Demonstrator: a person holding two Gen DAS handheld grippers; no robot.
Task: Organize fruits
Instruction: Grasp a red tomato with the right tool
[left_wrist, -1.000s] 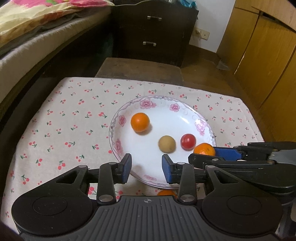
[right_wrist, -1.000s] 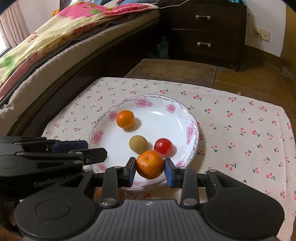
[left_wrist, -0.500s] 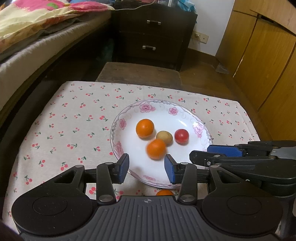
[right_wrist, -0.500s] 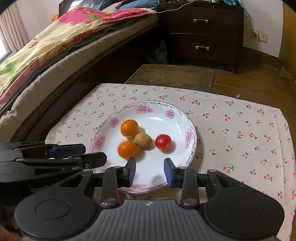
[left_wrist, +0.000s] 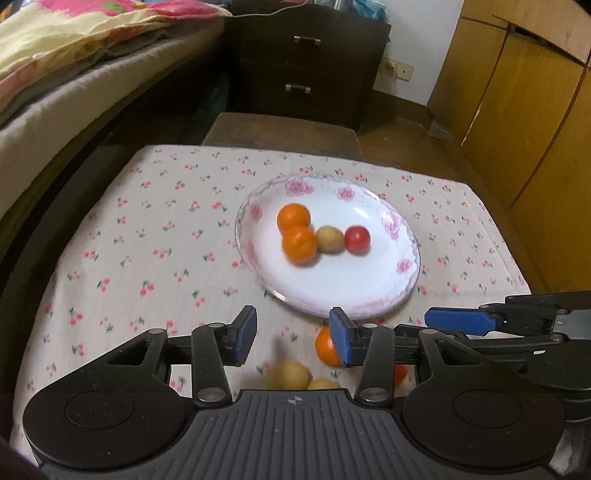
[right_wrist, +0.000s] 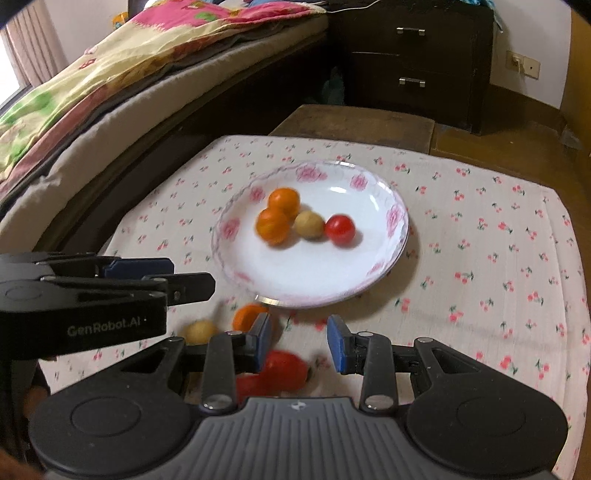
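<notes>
Now my left tool (jaws just opening, empty) and right tool stand apart. Nudged, the red fruit low in frame could roll off the worktop.

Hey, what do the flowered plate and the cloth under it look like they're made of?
The plate looks like glazed ceramic or porcelain: glossy white, bright window glints on its wall, pink flower print round the rim. Melamine can't be ruled out. The cloth looks like thin woven cotton: matte, faintly creased, printed with small cherries.
</notes>
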